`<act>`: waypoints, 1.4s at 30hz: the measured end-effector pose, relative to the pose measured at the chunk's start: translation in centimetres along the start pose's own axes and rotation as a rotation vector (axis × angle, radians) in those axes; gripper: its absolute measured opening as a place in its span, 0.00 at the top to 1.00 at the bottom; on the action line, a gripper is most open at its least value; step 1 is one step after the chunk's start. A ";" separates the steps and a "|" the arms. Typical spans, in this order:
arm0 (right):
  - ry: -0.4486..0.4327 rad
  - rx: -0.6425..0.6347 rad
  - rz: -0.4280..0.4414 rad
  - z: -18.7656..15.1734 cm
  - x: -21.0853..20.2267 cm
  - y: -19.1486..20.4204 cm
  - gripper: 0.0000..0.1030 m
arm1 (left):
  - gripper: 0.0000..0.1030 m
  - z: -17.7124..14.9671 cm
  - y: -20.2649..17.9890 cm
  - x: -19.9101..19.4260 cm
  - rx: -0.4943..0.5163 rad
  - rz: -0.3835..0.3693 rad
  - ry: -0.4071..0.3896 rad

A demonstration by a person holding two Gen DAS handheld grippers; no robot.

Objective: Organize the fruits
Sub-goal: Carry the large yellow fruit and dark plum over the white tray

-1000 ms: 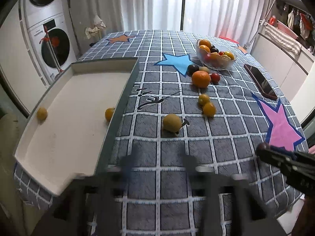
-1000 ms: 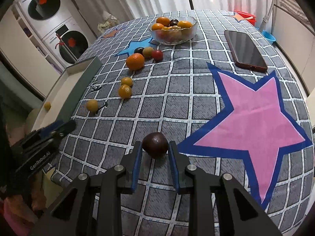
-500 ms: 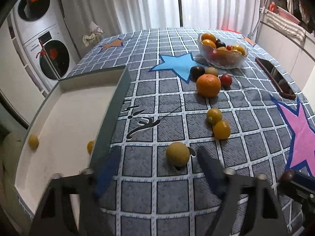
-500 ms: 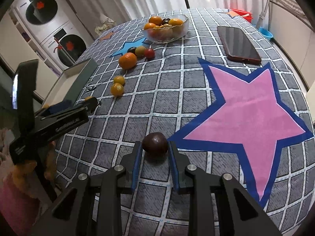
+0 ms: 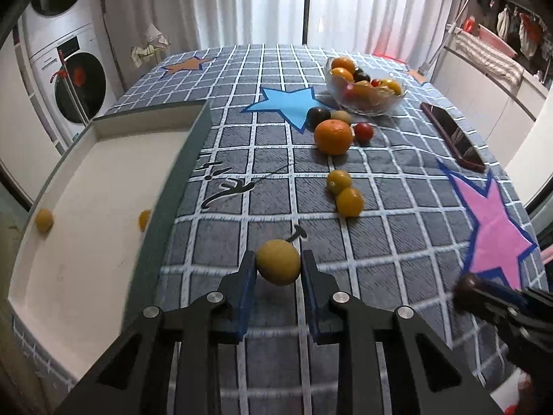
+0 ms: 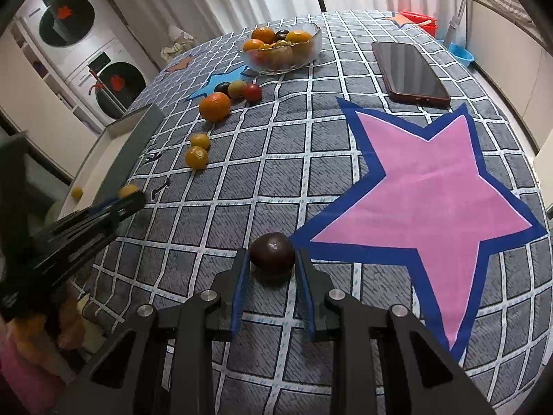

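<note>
Left wrist: two small oranges beyond the yellow fruit.

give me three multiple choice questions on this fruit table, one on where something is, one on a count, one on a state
1. Where does the phone lie?
A. inside the tray
B. on the checked cloth beyond the pink star
C. inside the glass bowl

2. How many small fruits lie in the white tray?
A. none
B. two
C. five

3. What is in the left gripper?
A. nothing, its fingers spread wide
B. the red tomato
C. the yellow-green fruit

Answers:
1. B: the right wrist view shows the phone flat on the cloth, past the pink star.
2. B: the left wrist view shows one yellow fruit near the tray's left wall and another fruit partly hidden behind its right wall.
3. C: the yellow-green fruit sits between the blue pads, which press on both its sides.
</note>
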State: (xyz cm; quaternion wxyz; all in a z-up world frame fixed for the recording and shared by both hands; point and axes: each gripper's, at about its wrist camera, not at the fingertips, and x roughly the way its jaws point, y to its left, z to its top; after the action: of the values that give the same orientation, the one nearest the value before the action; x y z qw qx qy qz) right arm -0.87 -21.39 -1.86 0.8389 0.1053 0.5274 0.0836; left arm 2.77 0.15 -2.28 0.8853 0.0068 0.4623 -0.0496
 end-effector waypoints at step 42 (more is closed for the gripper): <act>-0.012 -0.251 0.028 5.0 0.5 14.5 0.72 | 0.74 -0.8 11.0 -6.0 -0.151 0.103 -0.092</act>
State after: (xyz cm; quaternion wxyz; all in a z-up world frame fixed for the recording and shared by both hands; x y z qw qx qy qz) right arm 3.42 -7.72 3.71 0.8473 0.0075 0.5064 0.1601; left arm -0.27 11.66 1.81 0.9049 -0.0386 0.4227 0.0305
